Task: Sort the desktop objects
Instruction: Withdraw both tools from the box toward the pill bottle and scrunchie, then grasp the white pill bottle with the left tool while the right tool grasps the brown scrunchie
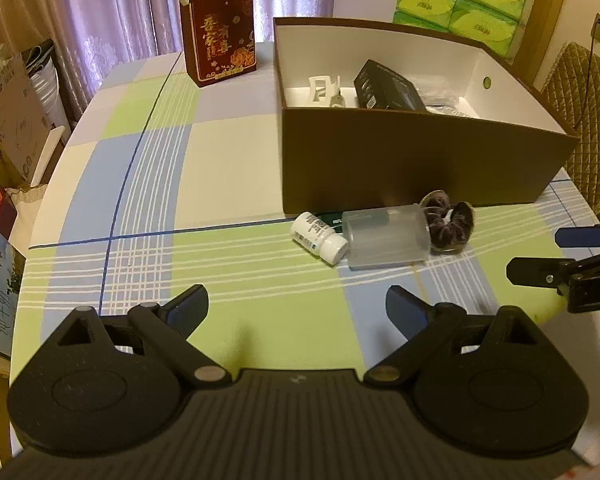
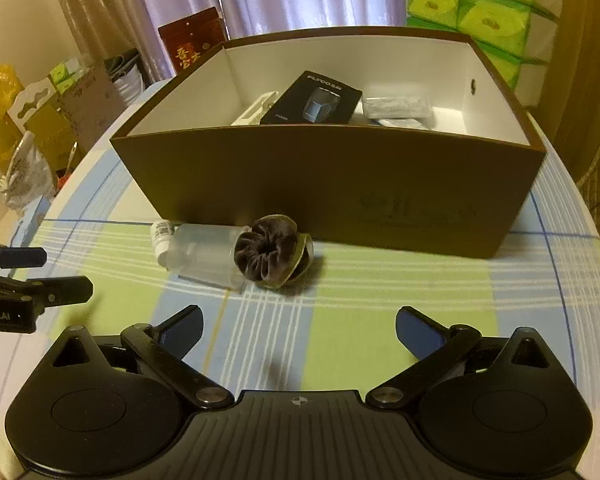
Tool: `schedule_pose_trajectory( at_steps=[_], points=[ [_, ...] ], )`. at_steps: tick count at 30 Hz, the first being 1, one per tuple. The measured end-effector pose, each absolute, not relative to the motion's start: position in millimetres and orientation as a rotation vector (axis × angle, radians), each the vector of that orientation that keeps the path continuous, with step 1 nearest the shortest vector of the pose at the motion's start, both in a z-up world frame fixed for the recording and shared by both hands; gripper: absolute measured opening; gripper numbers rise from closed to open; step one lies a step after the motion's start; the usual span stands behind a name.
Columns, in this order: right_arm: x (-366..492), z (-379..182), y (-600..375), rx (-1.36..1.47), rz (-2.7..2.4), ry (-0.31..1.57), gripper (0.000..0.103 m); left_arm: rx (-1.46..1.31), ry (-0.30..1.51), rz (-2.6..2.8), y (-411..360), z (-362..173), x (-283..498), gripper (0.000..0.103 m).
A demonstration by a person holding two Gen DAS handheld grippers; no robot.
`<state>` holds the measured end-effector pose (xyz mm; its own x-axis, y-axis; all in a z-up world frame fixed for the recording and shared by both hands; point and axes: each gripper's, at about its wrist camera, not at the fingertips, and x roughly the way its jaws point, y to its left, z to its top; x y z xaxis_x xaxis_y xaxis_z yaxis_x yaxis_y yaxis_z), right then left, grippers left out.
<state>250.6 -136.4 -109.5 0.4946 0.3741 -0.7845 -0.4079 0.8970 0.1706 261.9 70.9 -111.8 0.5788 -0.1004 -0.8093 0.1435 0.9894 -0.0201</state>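
A brown open box point(image 1: 400, 160) point(image 2: 324, 184) stands on the checked tablecloth and holds a black carton point(image 2: 312, 98), a white clip point(image 1: 320, 90) and clear bags. In front of it lie a small white bottle point(image 1: 318, 238) point(image 2: 161, 236), a clear plastic container point(image 1: 386, 238) point(image 2: 206, 254) on its side, and a dark brown scrunchie point(image 1: 450, 226) point(image 2: 270, 252). My left gripper point(image 1: 298, 310) is open, low over the cloth, short of the bottle. My right gripper point(image 2: 300, 330) is open, facing the scrunchie with nothing between its fingers.
A red gift box point(image 1: 222, 34) stands upright at the table's far side. Green tissue packs point(image 1: 464, 0) are stacked behind the brown box. Cardboard boxes and bags point(image 1: 12, 120) crowd the floor on the left. A quilted chair point(image 1: 588, 120) stands at the right.
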Motion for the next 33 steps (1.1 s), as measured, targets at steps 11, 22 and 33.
schedule_pose_trajectory(
  at_steps=[11,22,33],
  points=[
    [274.1,-135.2,-108.9,-0.109,0.526,0.923,0.066,0.071,0.971,-0.158,80.2,-133.7,287.5,0.093],
    [290.6,-156.3,-91.6,-0.171,0.541,0.881,0.052,0.095,0.994,-0.203,80.2,-150.2,304.7,0.093],
    [290.1,-150.5,-116.8,-0.099,0.495,0.904,0.028,0.183,0.972,-0.299,73.4,-161.0,322.9,0.088]
  ],
)
